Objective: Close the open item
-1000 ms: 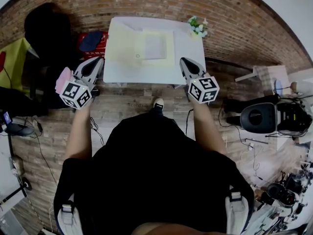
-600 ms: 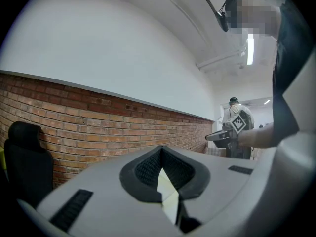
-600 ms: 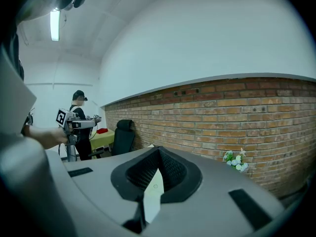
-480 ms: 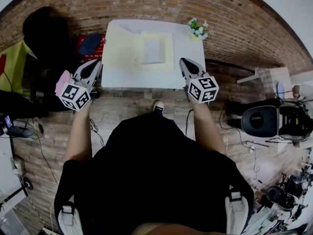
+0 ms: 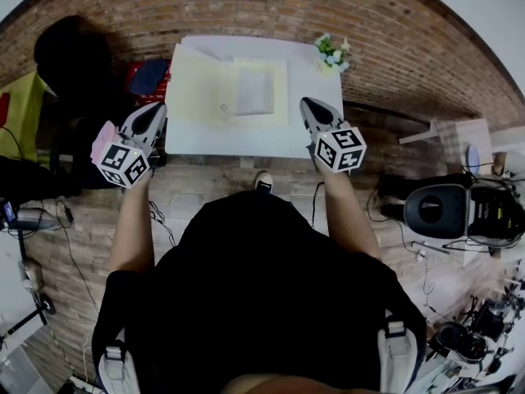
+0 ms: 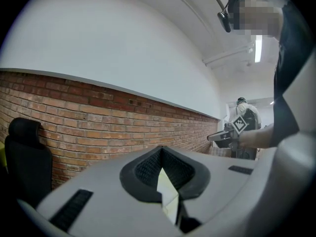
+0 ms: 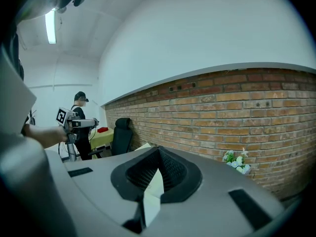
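Note:
A pale yellow folder-like item (image 5: pixel 205 89) lies spread open on the white table (image 5: pixel 238 144), with a white sheet (image 5: pixel 254 90) in its right half. My left gripper (image 5: pixel 156 108) hangs in the air off the table's front left corner, shut and holding nothing. My right gripper (image 5: pixel 306 105) hovers over the table's front right edge, also shut and empty. Neither touches the folder. In the left gripper view the left gripper (image 6: pixel 161 150) points at the brick wall, and a sliver of pale surface shows through its jaws. The right gripper (image 7: pixel 158 150) looks along the same wall.
A small pot of flowers (image 5: pixel 331 49) stands at the table's far right corner. A black chair (image 5: pixel 70 56) and a red box with a blue thing on it (image 5: pixel 149 74) sit left of the table. Black equipment (image 5: pixel 433 208) and cables lie on the floor to the right.
The left gripper has drifted slightly left and down. The table and folder sit a little lower and more to the left in the head view. Both grippers stay shut.

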{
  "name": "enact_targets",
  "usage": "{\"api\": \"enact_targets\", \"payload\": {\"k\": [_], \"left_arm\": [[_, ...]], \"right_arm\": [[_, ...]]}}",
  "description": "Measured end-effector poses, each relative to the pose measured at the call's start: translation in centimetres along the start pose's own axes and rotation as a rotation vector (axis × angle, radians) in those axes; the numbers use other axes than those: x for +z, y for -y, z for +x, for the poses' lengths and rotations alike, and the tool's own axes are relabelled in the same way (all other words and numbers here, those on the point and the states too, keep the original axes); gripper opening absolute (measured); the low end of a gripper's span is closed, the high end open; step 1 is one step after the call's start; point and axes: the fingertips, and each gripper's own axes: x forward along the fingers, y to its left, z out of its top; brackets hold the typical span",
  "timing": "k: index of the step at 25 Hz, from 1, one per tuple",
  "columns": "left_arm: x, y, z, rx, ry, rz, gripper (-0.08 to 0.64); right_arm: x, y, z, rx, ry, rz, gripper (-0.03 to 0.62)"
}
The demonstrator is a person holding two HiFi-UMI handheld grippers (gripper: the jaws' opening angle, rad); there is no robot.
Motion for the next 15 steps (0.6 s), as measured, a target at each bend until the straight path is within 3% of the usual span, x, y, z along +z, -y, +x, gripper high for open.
{"api": "enact_targets", "payload": {"k": [15], "left_arm": [[0.0,-0.8,5.0,0.058,-0.040,-0.018,0.009]], "right_arm": [[0.1,6.0,3.1,0.057,-0.021,0.009,0.020]]}}
